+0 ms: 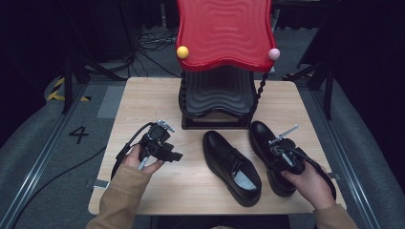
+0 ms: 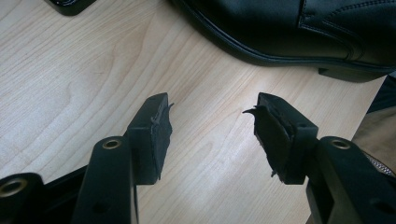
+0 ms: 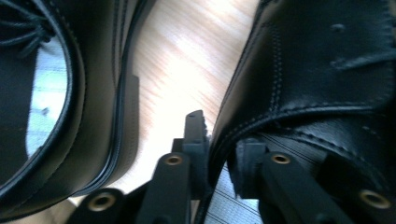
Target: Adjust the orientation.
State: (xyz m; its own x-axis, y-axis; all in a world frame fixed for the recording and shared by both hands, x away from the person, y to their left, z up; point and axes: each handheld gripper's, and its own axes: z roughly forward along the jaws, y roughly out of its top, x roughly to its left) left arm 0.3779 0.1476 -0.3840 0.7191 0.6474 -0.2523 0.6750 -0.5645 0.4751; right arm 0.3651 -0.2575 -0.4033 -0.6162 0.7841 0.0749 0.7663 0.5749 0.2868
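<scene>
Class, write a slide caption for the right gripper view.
Right gripper clamps the inner collar of the right-hand black dress shoe, beside its partner.

sleeves: tan | grippers: black, brass screws | cables: black

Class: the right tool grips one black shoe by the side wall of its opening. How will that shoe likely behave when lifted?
The right shoe would probably hang toe-down, being pinched by the right tool near its heel. Its thin collar may flex; its glossy leather might slip.

Two shoes side by side on table, before rack, seemingly apart.
</scene>
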